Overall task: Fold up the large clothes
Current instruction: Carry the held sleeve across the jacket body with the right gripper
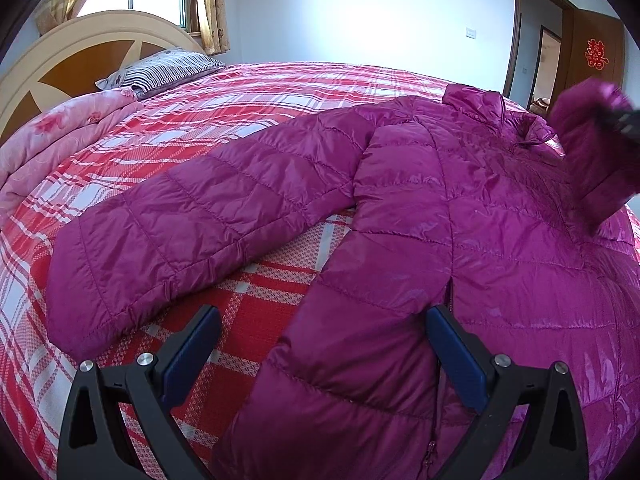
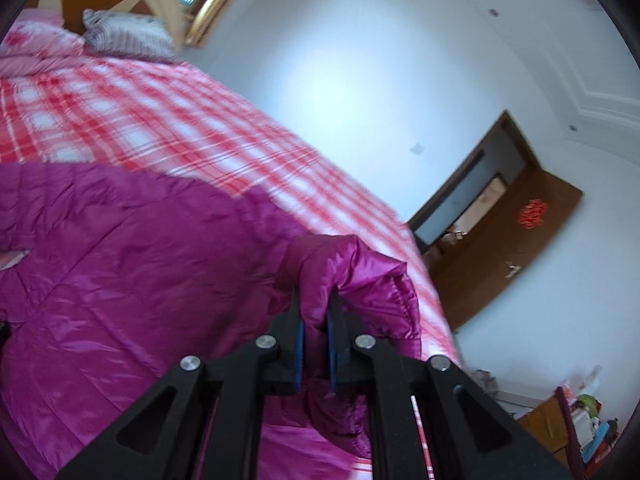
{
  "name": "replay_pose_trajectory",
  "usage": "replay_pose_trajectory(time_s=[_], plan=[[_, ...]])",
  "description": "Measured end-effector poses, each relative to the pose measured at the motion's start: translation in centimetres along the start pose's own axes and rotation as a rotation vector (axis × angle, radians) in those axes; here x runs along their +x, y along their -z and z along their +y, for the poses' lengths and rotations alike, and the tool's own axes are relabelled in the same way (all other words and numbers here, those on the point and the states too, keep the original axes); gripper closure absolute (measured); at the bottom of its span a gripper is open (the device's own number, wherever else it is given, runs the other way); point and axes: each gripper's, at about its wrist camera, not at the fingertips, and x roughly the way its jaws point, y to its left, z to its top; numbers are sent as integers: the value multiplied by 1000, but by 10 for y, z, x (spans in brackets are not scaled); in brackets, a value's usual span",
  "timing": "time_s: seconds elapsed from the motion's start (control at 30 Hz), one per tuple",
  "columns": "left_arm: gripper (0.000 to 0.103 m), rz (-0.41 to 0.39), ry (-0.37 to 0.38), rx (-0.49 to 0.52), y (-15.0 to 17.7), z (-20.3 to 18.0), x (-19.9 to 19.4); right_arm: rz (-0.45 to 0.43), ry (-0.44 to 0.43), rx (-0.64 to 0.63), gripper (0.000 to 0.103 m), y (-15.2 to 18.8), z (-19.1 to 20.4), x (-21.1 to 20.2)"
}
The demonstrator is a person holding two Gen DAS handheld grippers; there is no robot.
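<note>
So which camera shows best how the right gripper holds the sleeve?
The right wrist view: the right gripper is shut on the sleeve, fabric bunched between its pads. The left wrist view shows only the lifted sleeve, blurred at the edge.

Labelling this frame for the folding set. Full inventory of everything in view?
puffer jacket: 1, magenta, spread on the bed, one sleeve lifted by the right gripper
bedspread: 1, red and white plaid, covers the bed
quilt: 1, pink floral, by the headboard
pillow: 1, striped grey, at the headboard
headboard: 1, cream and brown
door: 1, brown, open, red decoration
left gripper: open, over the jacket hem
right gripper: shut on the sleeve
</note>
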Motion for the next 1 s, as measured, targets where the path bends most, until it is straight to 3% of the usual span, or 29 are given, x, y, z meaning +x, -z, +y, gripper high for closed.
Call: replay_pose_trajectory(time_s=[0.23,0.47,0.57,0.6,0.63,0.7,0.77,0.83,0.9,1.0], plan=[[1,-21,-28,14,3,-5,-2,51,-82,17,92,16,46,33],[1,-42,-68,29,4,-10,-4,79,-166,99,90,27,54,43],[1,-34,-61,29,3,-9,-3,86,-262,135,76,29,60,47],[1,-17,-39,24,1,-6,-3,84,-310,140,55,29,62,46],[1,2,-18,21,-1,-2,-3,75,-347,152,45,29,61,44],[1,23,-37,17,-8,8,-11,19,-407,209,44,28,48,28],[1,-24,-61,16,-17,14,-30,-31,-441,269,41,30,27,5],[1,-81,-57,11,-35,13,-55,-77,-472,351,28,36,0,-14],[1,-147,-8,18,-56,-1,-80,-113,-482,450,17,50,-33,-29],[1,-187,99,98,-80,-48,-100,-103,-412,575,17,76,-75,-31]])
